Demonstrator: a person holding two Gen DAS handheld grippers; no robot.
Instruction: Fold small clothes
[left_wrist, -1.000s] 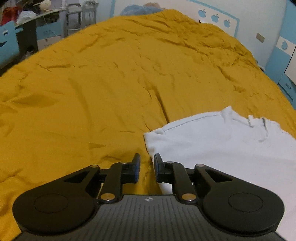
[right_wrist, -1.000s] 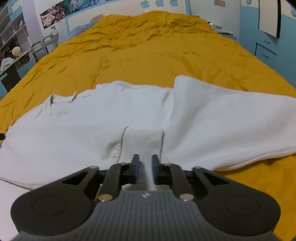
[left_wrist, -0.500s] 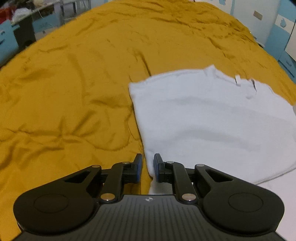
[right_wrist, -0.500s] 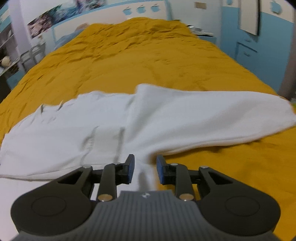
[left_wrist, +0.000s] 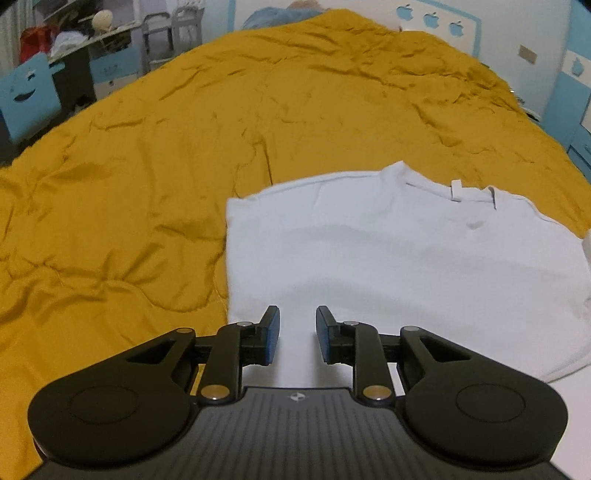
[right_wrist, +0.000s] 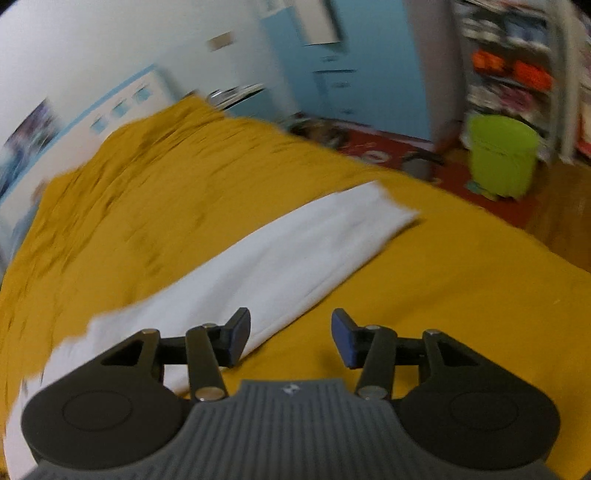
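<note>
Both grippers' jaws have just opened, releasing the white shirt (left_wrist: 406, 258).

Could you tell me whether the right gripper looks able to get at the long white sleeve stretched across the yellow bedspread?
Probably yes: the right gripper is open and empty, the white sleeve lies flat on the bedspread just ahead, uncovered.

Black left tool (left_wrist: 297, 334) (blue pads, 4 silver screws), ribbed housing.

The right gripper (right_wrist: 291, 338), just opening, holds nothing above the white garment (right_wrist: 295, 254).
</note>
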